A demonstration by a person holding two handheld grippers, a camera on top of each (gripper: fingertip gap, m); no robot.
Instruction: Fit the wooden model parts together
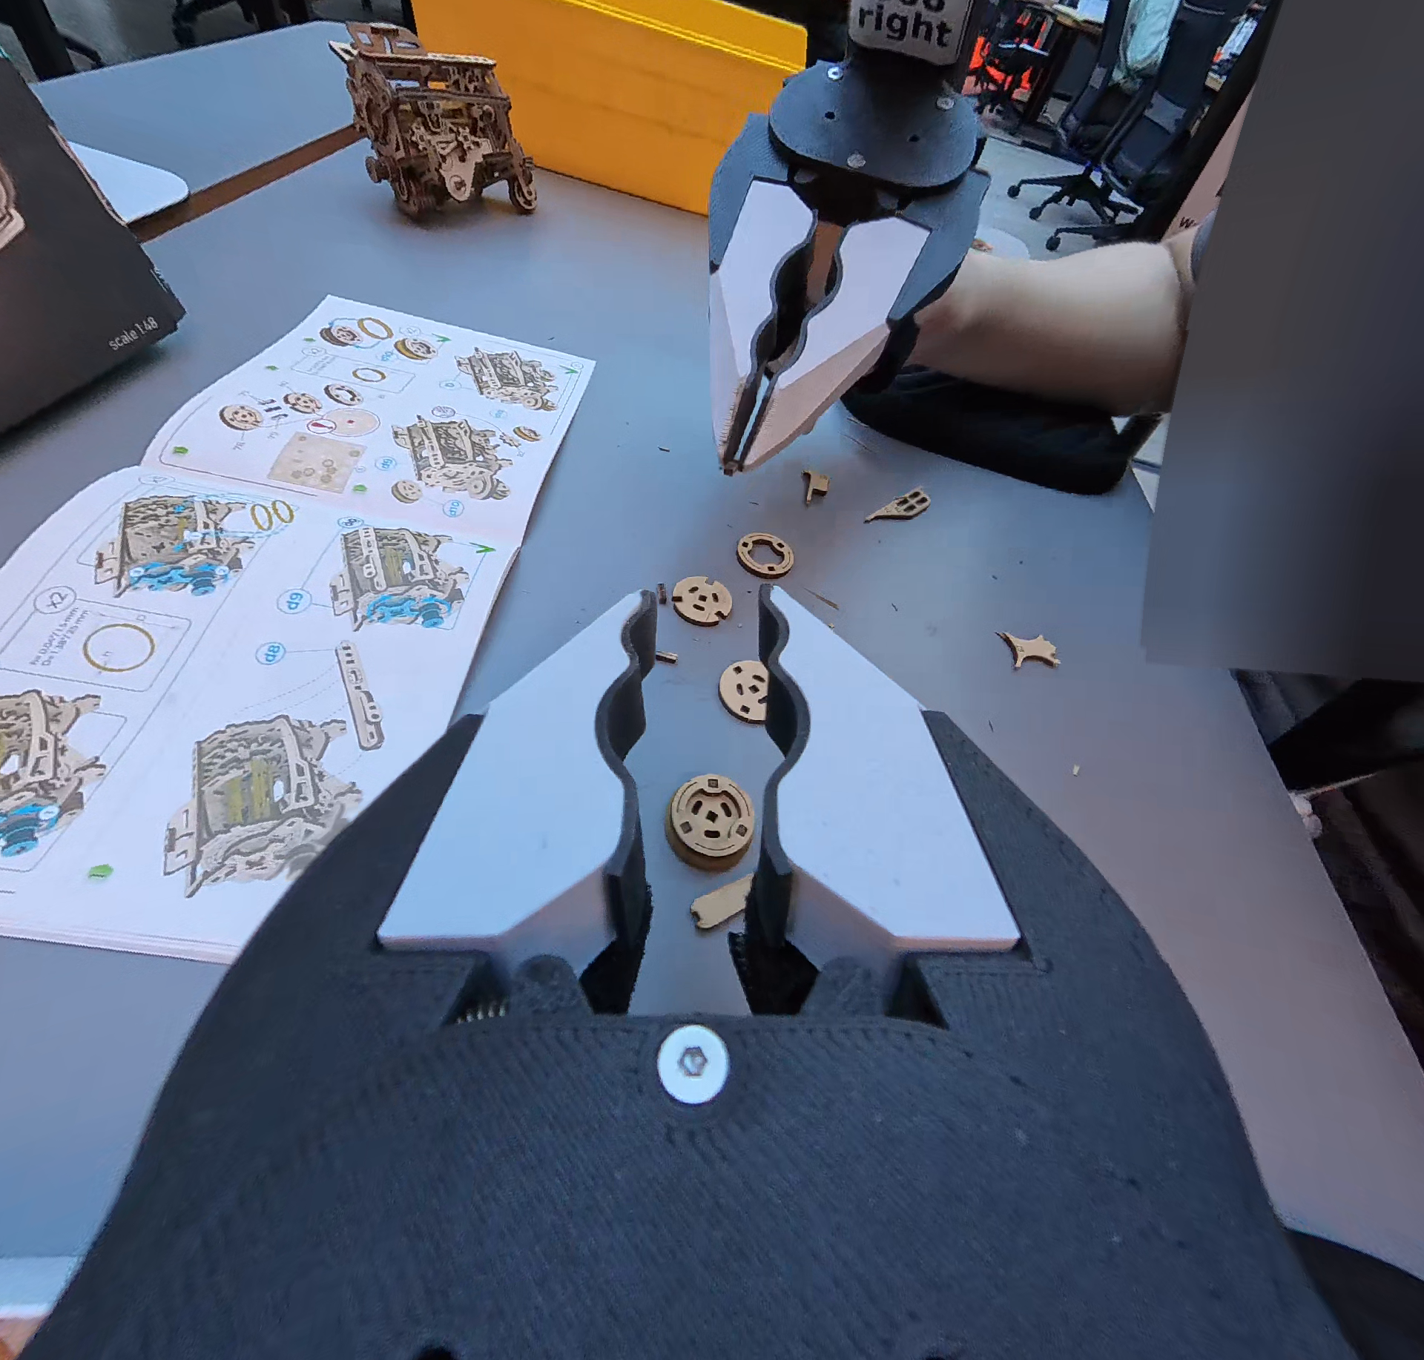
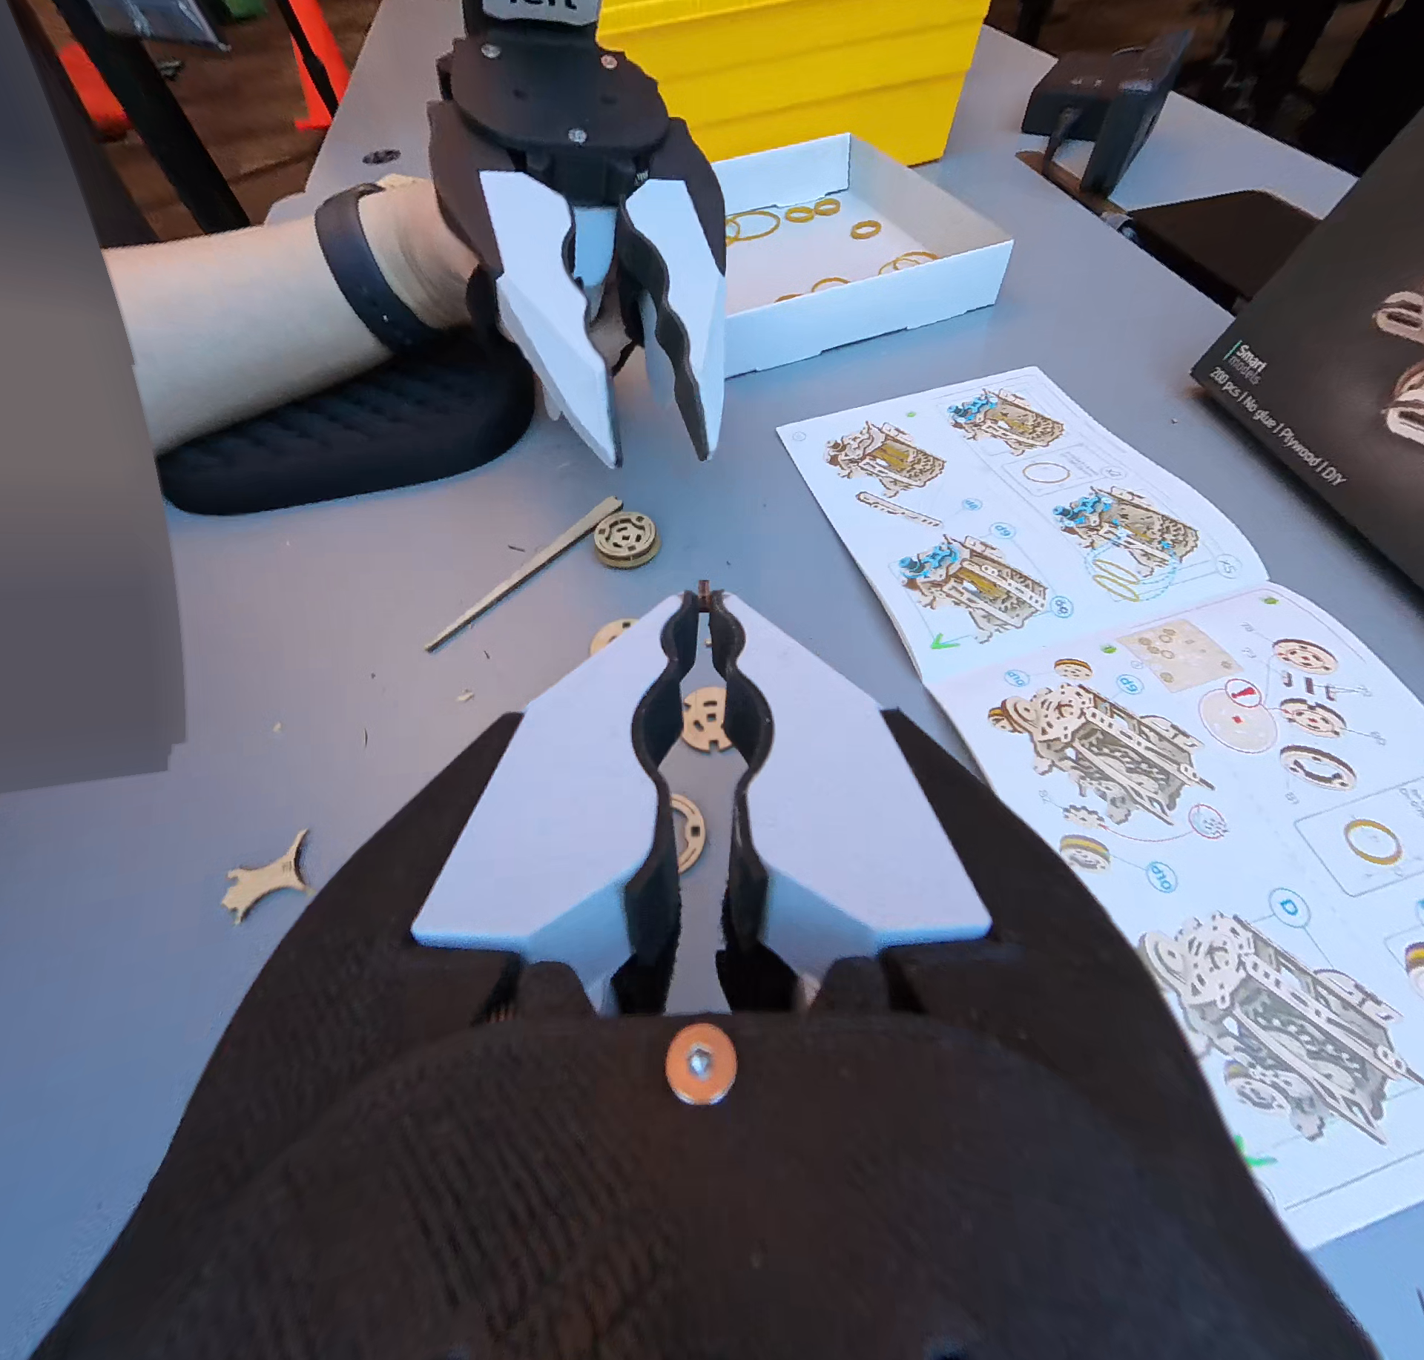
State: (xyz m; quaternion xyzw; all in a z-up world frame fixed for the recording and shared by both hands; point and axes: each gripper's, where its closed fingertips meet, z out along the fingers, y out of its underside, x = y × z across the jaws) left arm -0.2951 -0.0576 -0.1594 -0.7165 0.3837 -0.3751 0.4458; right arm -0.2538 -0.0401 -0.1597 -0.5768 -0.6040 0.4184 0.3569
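Now the right gripper [image 2: 705, 597] pinches a tiny peg [image 2: 703, 591] at its tips above the table [image 1: 616, 321]. Opposite, the left gripper [image 1: 705, 599] hangs open over the wheel [image 1: 709, 822], discs [image 1: 700, 599] scattered between them.

— What fills the upper right of the left wrist view?
— Black office chairs [image 1: 1094, 129] on a pale floor, with desks behind them.

— And the right wrist view?
— Orange traffic cones [image 2: 308, 52] stand at the upper left, on a dark floor.

— What carries everything?
— A grey bench [image 1: 632, 306], matte and evenly lit; a second grey surface [image 1: 216, 98] with a wooden edge adjoins it at the upper left.
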